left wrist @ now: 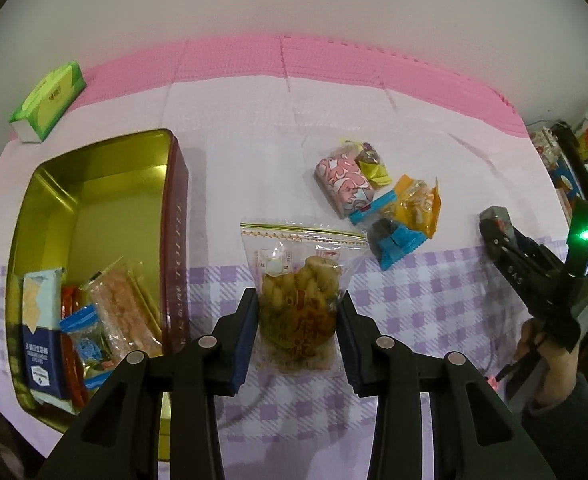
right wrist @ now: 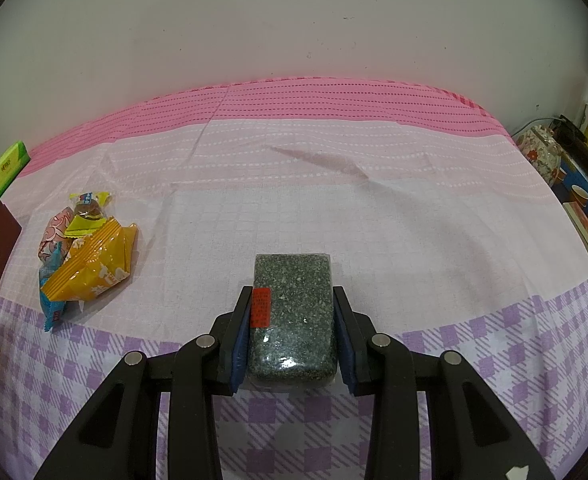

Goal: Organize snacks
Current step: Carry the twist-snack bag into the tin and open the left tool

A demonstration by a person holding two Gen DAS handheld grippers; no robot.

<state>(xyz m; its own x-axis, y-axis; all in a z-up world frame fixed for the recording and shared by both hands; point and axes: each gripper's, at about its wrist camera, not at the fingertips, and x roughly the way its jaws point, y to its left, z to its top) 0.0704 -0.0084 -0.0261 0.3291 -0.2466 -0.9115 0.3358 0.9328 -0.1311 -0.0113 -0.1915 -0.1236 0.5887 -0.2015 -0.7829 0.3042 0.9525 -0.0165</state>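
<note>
The left tool [left wrist: 298, 332] is clamping a clear bag of fried twists [left wrist: 300, 300] between its blue pads, low in the frame's centre. It grips the full lower half, probably because the flat sealed top gives nothing firm to hold. The bag's long axis is running straight up the frame, sealed edge pointing away from the camera. The open gold tin [left wrist: 94, 216] is sitting at the left of the frame, already holding several packets in its near end, so the bag seems bound for it and would have to swing left.

The right tool [right wrist: 292, 332] is gripping a dark speckled block [right wrist: 292, 320] by its long sides, low centre of the frame; its long axis is also pointing away from the camera, with a red label along its left edge. The remaining snacks [right wrist: 86, 252] are lying heaped at the left of that frame on the checked counter [right wrist: 374, 220], near the tin's maroon wall.
</note>
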